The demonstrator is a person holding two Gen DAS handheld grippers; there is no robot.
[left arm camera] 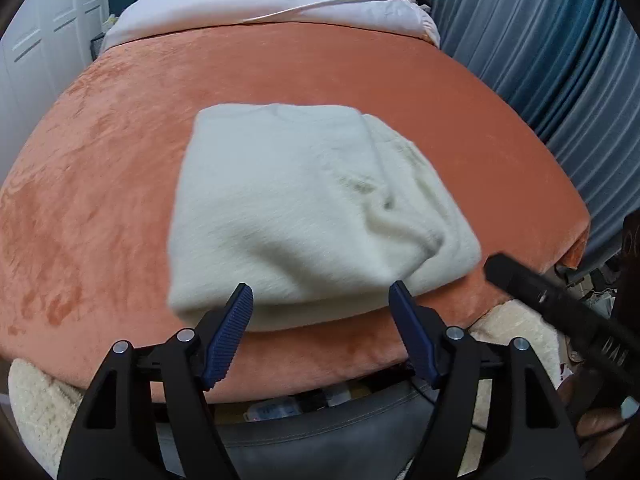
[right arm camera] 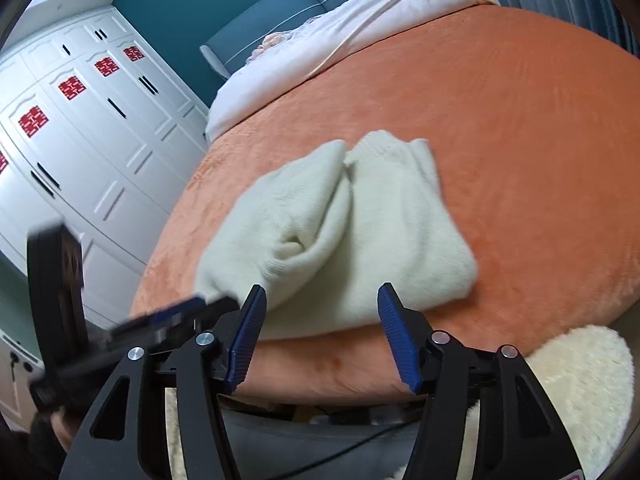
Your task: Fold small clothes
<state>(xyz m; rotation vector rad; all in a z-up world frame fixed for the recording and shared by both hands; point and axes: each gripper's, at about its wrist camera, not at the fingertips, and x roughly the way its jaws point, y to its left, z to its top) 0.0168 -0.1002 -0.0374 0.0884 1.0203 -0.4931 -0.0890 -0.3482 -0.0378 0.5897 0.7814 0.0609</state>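
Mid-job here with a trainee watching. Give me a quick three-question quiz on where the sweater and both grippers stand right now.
1. True or false: the left hand-held gripper is clamped on the sweater.
2. What does the sweater lie on? A) white quilt B) orange blanket C) fleece rug
3. Fill in: the right hand-held gripper has its jaws ____.

Key:
1. False. Its jaws are open, with the sweater's near edge between the fingertips and nothing gripped.
2. B, the orange blanket; the white quilt lies beyond, at the head of the bed.
3. Open, at the sweater's near edge.
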